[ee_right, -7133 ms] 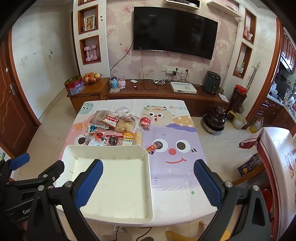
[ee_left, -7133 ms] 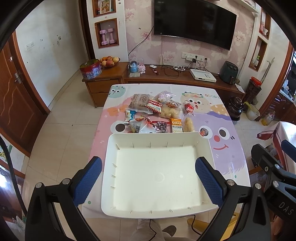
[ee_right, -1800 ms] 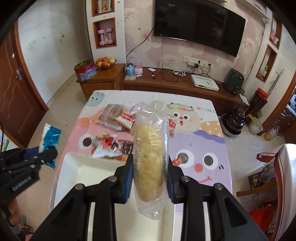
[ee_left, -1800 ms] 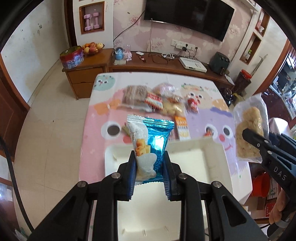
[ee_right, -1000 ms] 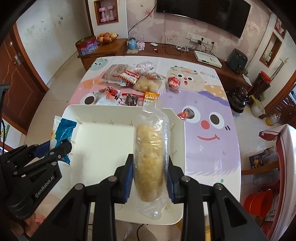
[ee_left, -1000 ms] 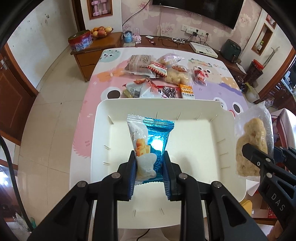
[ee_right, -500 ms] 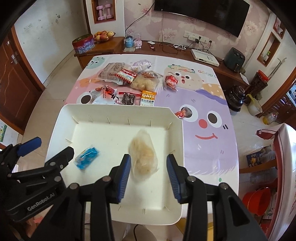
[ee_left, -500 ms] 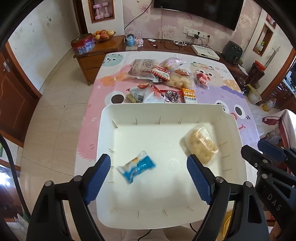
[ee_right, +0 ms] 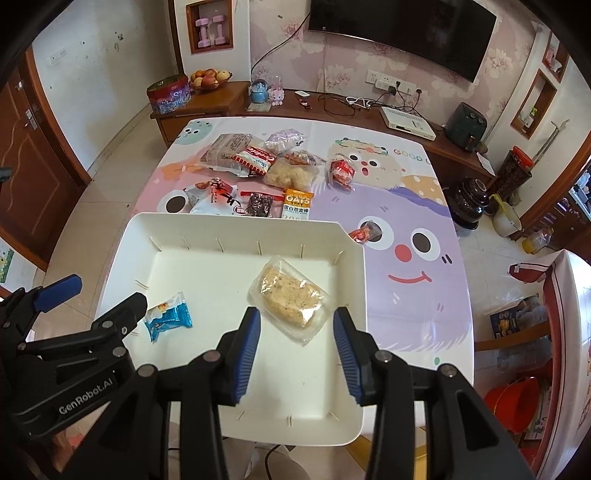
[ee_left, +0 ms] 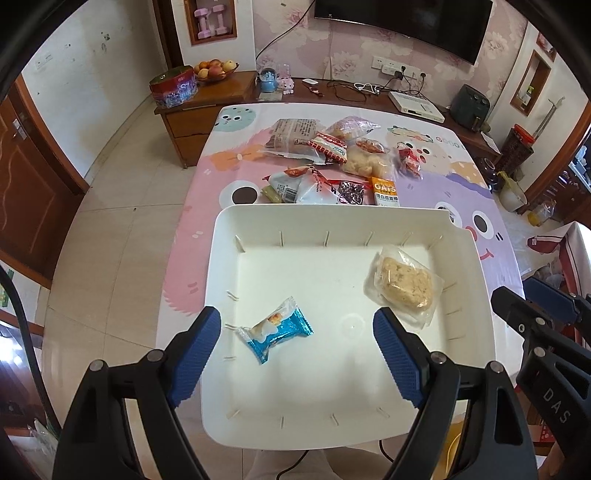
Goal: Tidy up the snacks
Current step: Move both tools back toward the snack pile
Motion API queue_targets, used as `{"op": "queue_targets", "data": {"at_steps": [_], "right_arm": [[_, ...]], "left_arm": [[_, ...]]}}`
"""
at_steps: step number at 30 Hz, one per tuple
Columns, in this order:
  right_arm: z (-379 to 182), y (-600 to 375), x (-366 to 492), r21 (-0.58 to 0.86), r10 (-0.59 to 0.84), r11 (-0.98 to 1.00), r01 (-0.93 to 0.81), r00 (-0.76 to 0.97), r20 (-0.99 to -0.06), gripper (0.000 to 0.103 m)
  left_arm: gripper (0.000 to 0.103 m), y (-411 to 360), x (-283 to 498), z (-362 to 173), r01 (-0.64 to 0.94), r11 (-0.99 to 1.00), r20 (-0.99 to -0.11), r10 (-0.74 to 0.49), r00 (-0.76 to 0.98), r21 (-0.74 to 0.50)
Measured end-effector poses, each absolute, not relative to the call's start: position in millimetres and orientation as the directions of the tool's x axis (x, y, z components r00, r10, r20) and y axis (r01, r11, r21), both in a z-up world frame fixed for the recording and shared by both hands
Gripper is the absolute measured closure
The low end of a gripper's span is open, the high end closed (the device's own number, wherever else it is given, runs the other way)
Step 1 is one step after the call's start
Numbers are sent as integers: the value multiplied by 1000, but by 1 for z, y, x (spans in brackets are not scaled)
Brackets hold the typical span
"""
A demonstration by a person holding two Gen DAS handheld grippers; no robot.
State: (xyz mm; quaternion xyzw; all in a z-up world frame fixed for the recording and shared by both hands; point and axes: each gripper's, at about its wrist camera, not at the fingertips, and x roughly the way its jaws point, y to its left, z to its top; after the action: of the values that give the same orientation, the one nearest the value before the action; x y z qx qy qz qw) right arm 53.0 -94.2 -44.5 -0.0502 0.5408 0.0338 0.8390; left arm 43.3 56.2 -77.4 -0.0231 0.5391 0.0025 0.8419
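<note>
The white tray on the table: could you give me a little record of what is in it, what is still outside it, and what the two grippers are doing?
tray: white tray at the near edge of the table
in tray, left part: blue snack packet, lying flat
in tray, right part: clear-wrapped rice cake, lying flat
packets touching: no, apart
outside tray: pile of snacks on the table beyond the tray
left gripper: open, empty, above the blue packet
right gripper: open, empty, above the rice cake

Television (ee_right: 402, 33), wall-mounted, far ahead of claws. Fruit bowl (ee_right: 208, 79), sideboard, ahead-left. Air fryer (ee_right: 463, 125), ahead-right. Pink dumbbells (ee_right: 208, 27), wall niche, ahead-left.
</note>
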Motion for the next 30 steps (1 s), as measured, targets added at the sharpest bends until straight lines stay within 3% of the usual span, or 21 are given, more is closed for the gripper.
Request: {"op": "queue_targets", "data": {"at_steps": [17, 30], "right_arm": [[-30, -97, 52, -46, -7, 996, -73, 457, -889, 61], [0, -117, 76, -68, -57, 998, -1, 531, -845, 61]], "left_arm": [[19, 54, 47, -59, -13, 1000, -883, -4, 469, -11], [18, 52, 87, -12, 47, 999, -831, -46, 555, -24]]}}
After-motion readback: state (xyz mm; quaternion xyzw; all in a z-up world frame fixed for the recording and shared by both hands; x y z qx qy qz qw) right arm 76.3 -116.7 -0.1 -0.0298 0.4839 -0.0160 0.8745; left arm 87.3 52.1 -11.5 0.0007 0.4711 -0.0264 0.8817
